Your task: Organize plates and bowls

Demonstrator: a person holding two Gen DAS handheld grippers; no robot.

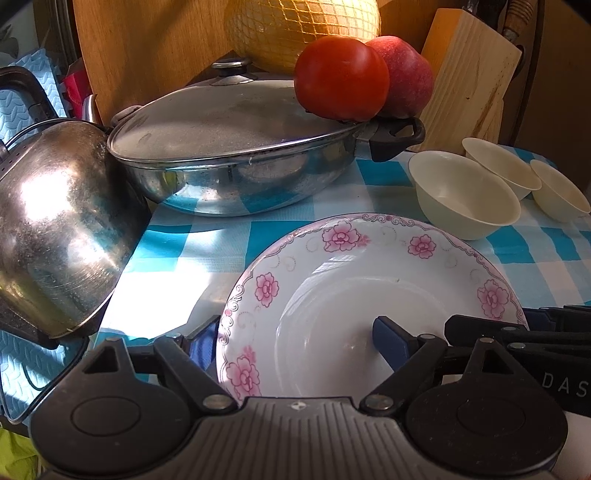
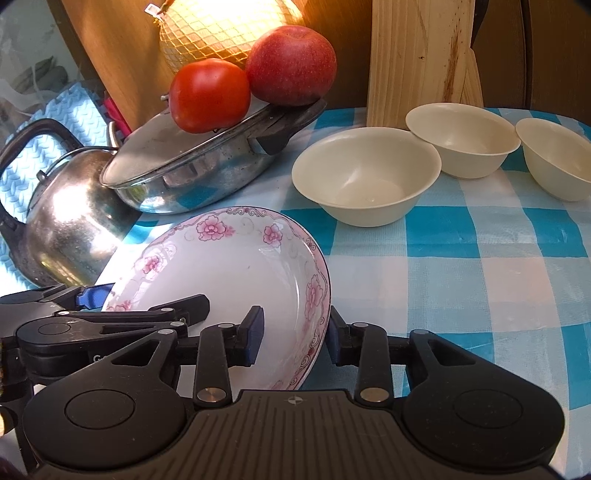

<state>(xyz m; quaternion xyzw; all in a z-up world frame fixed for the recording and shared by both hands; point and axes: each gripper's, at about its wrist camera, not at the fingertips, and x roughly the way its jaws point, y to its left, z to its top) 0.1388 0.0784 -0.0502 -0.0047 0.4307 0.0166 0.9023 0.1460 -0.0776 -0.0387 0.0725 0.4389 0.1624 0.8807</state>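
Partial white lettering "DAS" readable on the right gripper's black body in the left wrist view; no other writing legible. Left gripper (image 1: 291,341) spread wide across the rim of the floral plate (image 1: 369,295), one blue pad outside the rim, the other inside the well; actual clamping cannot be told. Right gripper (image 2: 295,338) likewise straddling the plate's (image 2: 236,266) opposite rim, blue fingers (image 2: 255,334) close on either side, contact unclear. Plate tilted above the blue-checked desk (image 2: 461,258), near the steel kettle (image 2: 70,221). Three cream bowls (image 2: 365,175) in a row beyond, well apart from the plate. Tomato (image 2: 208,94) and apple (image 2: 291,64) resting on the lidded pan (image 2: 192,158); netted pomelo (image 2: 218,29) behind.
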